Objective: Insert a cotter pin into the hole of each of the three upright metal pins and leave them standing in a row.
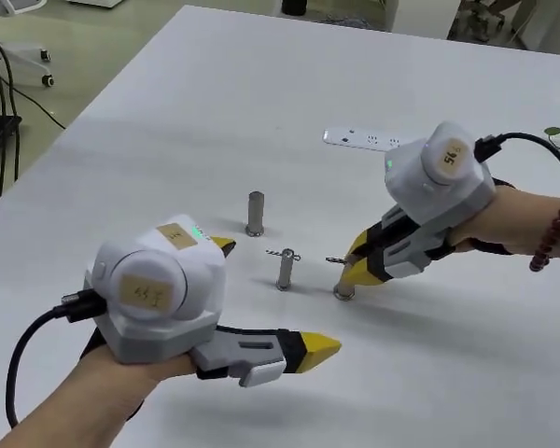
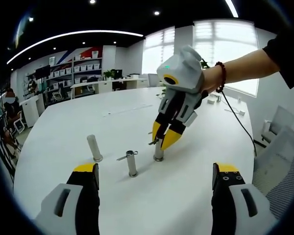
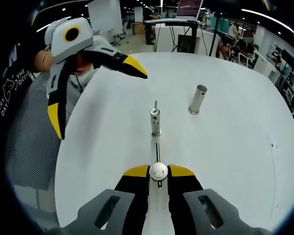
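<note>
Right gripper: right of centre in the head view, jaws drawn narrow, pinching a cotter pin at the top of the nearest metal pin.
Left gripper: lower left of the head view, jaws spread wide, gripping nothing.
Middle pin: upright at centre, a second cotter pin through its top.
Far pin: upright, up and left of the middle one.
Table: white, with a power strip towards the upper right.

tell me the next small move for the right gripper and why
Probably ease the right gripper forward so its cotter pin slides through the near metal pin: the tip only pokes out beside that pin's top, while the middle pin already carries one.
</note>
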Demonstrator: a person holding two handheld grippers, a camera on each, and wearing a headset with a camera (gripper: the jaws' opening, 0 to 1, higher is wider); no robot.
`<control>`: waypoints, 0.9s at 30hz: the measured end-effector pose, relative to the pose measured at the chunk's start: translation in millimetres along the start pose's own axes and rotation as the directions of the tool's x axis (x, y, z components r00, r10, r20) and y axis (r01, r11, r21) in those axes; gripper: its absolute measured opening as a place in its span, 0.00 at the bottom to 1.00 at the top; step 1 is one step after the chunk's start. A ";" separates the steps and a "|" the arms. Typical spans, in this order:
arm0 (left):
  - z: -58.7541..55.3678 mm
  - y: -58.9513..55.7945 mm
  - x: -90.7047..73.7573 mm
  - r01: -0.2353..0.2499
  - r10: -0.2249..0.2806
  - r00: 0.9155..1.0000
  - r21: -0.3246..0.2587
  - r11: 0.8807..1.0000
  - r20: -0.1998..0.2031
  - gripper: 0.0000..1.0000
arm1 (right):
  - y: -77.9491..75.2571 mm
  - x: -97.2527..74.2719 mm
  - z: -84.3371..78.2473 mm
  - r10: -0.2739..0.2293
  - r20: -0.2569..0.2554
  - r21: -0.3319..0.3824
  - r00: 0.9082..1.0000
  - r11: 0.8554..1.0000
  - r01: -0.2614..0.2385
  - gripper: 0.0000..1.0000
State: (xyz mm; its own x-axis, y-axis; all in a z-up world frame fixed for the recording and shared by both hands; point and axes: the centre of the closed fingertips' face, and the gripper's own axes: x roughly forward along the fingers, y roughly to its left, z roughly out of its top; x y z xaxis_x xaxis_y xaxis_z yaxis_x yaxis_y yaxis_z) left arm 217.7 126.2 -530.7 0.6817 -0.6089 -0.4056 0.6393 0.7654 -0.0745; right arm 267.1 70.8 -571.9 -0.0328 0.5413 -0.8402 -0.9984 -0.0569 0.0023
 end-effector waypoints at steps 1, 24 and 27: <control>-0.2 0.0 0.0 0.000 0.000 1.000 -0.002 1.000 -0.001 0.95 | 0.1 0.1 -0.1 0.001 -0.005 -0.005 1.000 1.000 -0.001 0.09; 1.2 -0.6 -0.2 0.001 -0.001 1.000 0.006 1.000 0.000 0.99 | -6.8 -11.7 15.4 -0.044 0.111 0.155 0.993 0.988 0.027 0.19; 3.0 0.8 -0.8 -0.004 0.004 1.000 0.002 1.000 0.009 0.99 | -11.4 -14.9 27.4 -0.072 0.182 0.212 0.981 0.977 0.033 0.23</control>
State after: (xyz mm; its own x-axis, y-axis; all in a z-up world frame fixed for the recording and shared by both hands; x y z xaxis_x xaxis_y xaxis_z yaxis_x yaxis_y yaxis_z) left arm 218.7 126.8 -527.7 0.6871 -0.6080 -0.3978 0.6374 0.7672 -0.0716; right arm 277.7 86.3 -544.6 0.0314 0.6872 -0.7258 -0.9861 0.1400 0.0899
